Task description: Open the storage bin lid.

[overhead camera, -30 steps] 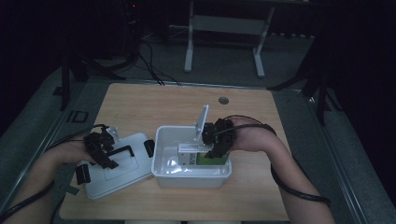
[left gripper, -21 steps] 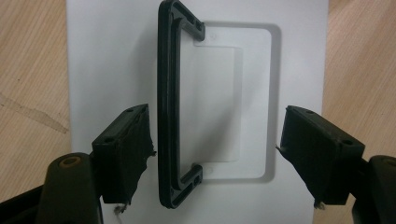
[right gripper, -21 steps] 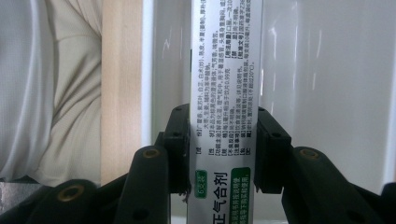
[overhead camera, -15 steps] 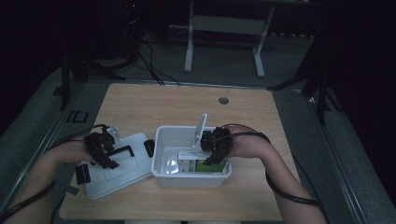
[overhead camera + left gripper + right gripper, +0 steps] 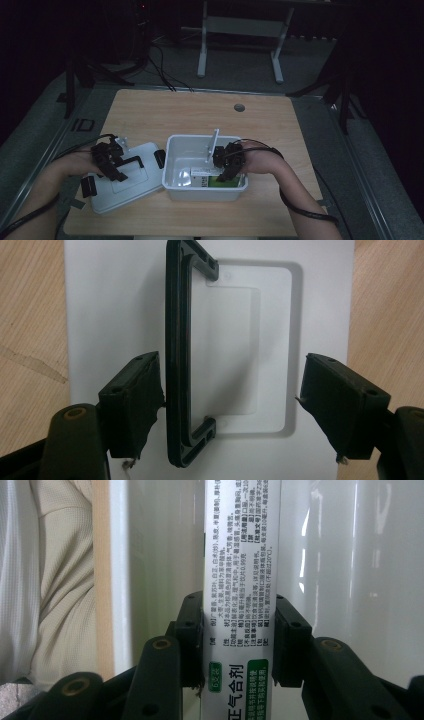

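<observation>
Fingers [image 5: 192, 640] of the right gripper [image 5: 239, 645] are clamping a white-and-green printed carton [image 5: 241, 580] inside the white plastic tub [image 5: 175, 152] on the wooden desk [image 5: 165, 112]; the left gripper [image 5: 232, 405] is gaping wide over the tub's white lid [image 5: 110, 305], straddling its black handle [image 5: 177, 350].

A wooden desk [image 5: 165, 112] is seen beyond the jaws, its top bare on the far half. A small round grommet [image 5: 239, 107] is set into it, well ahead of the right jaws. Past the desk's far edge, a pale metal stand [image 5: 240, 30] is seen on grey floor [image 5: 320, 130]. Dark cables [image 5: 160, 75] are trailed across the floor, ahead of the left jaws.
</observation>
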Available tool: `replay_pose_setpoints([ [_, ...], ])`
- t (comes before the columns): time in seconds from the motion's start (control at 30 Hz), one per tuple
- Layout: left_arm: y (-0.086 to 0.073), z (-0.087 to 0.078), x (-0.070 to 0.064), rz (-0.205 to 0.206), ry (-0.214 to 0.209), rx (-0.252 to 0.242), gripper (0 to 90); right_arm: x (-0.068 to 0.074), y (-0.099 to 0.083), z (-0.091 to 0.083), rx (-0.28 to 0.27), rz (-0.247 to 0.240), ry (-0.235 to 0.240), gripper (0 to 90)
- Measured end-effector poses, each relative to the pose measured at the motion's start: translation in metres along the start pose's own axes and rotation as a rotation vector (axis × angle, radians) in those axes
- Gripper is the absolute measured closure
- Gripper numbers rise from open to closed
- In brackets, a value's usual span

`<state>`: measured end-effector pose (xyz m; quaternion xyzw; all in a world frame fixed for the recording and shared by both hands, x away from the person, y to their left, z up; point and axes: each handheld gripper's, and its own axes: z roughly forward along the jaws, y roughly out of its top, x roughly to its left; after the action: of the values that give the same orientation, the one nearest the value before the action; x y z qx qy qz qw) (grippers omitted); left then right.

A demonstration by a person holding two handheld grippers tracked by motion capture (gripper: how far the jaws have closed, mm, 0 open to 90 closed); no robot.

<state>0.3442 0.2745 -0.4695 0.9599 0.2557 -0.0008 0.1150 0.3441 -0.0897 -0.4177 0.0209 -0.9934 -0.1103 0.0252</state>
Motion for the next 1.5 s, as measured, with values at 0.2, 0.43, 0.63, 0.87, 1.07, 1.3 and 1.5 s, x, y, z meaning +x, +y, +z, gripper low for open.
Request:
replay_pose_setpoints([
  [0.2, 0.000, 0.000, 0.000, 0.001, -0.003, 0.000, 24.9, -0.002, 0.000, 0.008, 0.008, 0.010, 0.000, 63.5],
  [0.43, -0.001, 0.001, 0.000, 0.000, -0.003, 0.002, 24.9, -0.004, -0.002, 0.019, 0.026, 0.012, 0.002, 63.3],
  [0.63, -0.001, 0.002, 0.001, -0.004, -0.002, 0.004, 24.9, -0.005, -0.005, 0.027, 0.031, 0.019, 0.010, 63.0],
  [0.87, 0.000, 0.002, 0.000, -0.001, -0.004, 0.005, 24.9, -0.005, -0.006, 0.031, 0.060, 0.039, 0.014, 61.0],
  [1.07, -0.001, 0.002, 0.000, -0.002, -0.004, 0.009, 24.9, -0.005, -0.006, 0.022, 0.025, 0.034, 0.019, 60.3],
  [1.3, -0.002, 0.000, 0.000, -0.006, -0.007, 0.009, 24.9, -0.004, -0.005, 0.006, 0.001, 0.028, 0.014, 58.6],
  [1.5, -0.001, -0.001, -0.001, -0.025, -0.011, -0.002, 24.9, -0.004, -0.010, -0.013, -0.043, 0.032, -0.010, 57.9],
])
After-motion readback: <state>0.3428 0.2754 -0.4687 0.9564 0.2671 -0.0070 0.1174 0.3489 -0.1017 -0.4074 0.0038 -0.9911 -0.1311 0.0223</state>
